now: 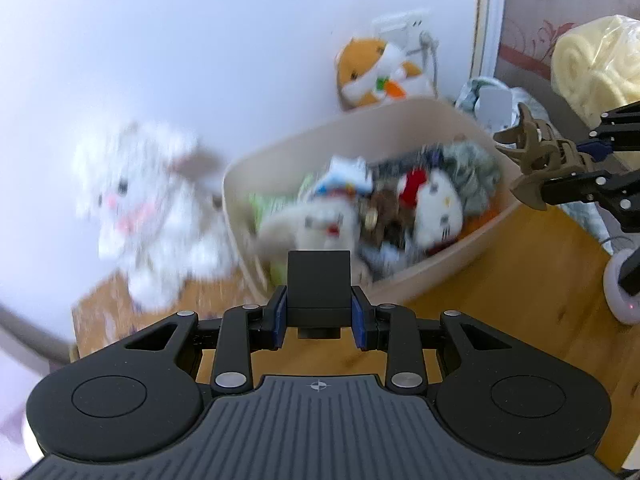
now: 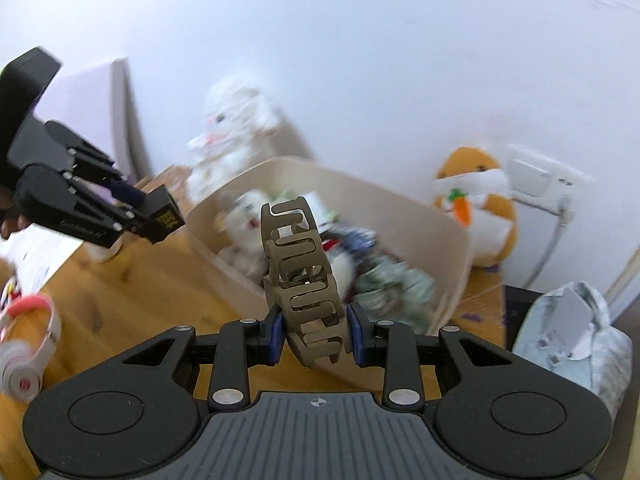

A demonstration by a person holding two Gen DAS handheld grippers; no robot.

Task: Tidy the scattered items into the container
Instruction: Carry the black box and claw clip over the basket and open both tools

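A beige bin (image 1: 404, 128) (image 2: 452, 236) on the wooden table holds several plush toys and cloth items. My left gripper (image 1: 319, 320) is shut on a small black box (image 1: 319, 280), held above the table in front of the bin. In the right wrist view the left gripper (image 2: 160, 220) shows the same black box (image 2: 166, 216) at the left of the bin. My right gripper (image 2: 316, 336) is shut on a brown hair claw clip (image 2: 304, 276), raised before the bin. From the left wrist view the right gripper (image 1: 560, 172) carries that claw clip (image 1: 532, 156) beside the bin's right rim.
A white plush rabbit (image 1: 136, 208) (image 2: 236, 136) sits left of the bin and an orange hamster plush (image 1: 376, 72) (image 2: 476, 208) leans on the wall behind it. White and pink headphones (image 2: 28, 344) lie on the table at left. A bagged garment (image 2: 576, 332) rests at right.
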